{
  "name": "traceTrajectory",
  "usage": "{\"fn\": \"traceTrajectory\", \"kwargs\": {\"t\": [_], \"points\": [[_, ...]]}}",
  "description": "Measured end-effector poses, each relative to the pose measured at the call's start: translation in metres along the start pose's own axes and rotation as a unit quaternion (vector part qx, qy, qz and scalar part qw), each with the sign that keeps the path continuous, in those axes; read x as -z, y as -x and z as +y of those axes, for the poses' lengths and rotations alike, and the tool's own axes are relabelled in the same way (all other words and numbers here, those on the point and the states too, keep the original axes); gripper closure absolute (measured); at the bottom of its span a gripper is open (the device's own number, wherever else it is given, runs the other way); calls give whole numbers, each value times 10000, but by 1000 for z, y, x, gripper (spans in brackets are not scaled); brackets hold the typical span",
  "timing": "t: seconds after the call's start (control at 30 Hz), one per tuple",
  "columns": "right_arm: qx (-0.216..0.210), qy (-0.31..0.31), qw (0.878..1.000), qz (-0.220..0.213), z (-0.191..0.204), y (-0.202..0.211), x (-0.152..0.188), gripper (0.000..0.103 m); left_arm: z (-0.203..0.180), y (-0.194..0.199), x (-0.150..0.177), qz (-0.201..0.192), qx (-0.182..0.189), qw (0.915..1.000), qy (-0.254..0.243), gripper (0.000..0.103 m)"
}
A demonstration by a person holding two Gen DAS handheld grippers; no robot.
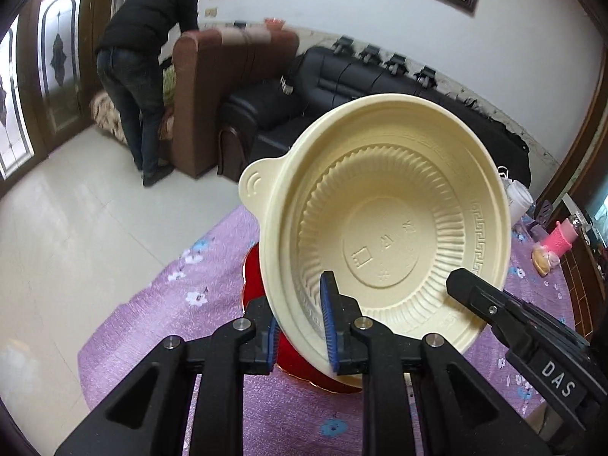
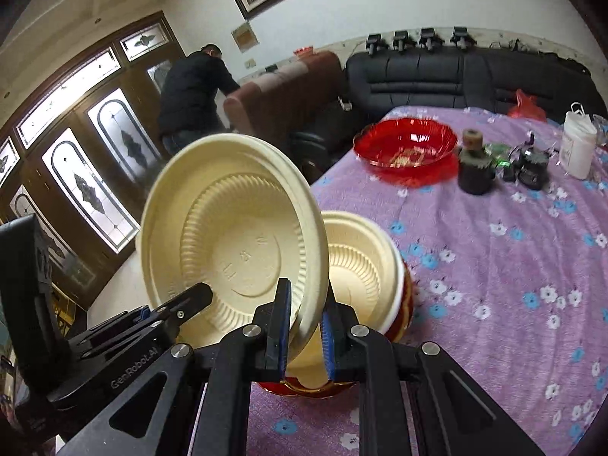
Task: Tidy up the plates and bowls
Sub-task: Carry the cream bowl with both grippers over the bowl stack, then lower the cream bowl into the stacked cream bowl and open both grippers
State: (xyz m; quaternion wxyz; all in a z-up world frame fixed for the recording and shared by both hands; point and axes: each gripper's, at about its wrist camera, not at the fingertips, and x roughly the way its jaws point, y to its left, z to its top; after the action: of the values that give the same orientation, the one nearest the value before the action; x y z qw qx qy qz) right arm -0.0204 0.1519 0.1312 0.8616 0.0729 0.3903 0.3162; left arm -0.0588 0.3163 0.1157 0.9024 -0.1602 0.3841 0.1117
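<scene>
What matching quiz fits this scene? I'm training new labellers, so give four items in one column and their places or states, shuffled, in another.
1 lifted cream bowl
2 lower cream bowl
3 red bowl
4 white jar

A far right on the cloth
B translucent, near the sofa
C rim clamped by left gripper and right gripper
D resting below, untouched by either gripper

Pairs: 1-C, 2-D, 3-B, 4-A
</scene>
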Motion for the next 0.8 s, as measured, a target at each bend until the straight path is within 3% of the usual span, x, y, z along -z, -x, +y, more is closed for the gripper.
{"fn": "traceTrajectory", "kwargs": {"t": [0.33, 0.4, 0.47, 0.53, 0.7, 0.8], "points": [[81, -286, 9993, 242, -21, -24, -5, 87, -3, -21, -3, 227, 32, 9997, -13, 82], [122, -320, 9991, 261, -22, -25, -4, 87, -4, -20, -2, 236, 21, 9997, -27, 76], [159, -324, 9990, 265, -23, -26, -5, 87, -3, -18, 0, 243, -4, 9997, -2, 56], [200, -300, 9990, 246, -23, -25, -6, 87, 1, -14, 1, 225, -11, 9997, 83, 45], [291, -157, 9993, 195, -19, -26, -6, 87, 12, 8, 2, 7, 18, 9997, 245, 38], [597, 96, 9982, -19, -12, -25, -4, 86, 19, 26, 8, -248, 37, 9991, 348, 31]]}}
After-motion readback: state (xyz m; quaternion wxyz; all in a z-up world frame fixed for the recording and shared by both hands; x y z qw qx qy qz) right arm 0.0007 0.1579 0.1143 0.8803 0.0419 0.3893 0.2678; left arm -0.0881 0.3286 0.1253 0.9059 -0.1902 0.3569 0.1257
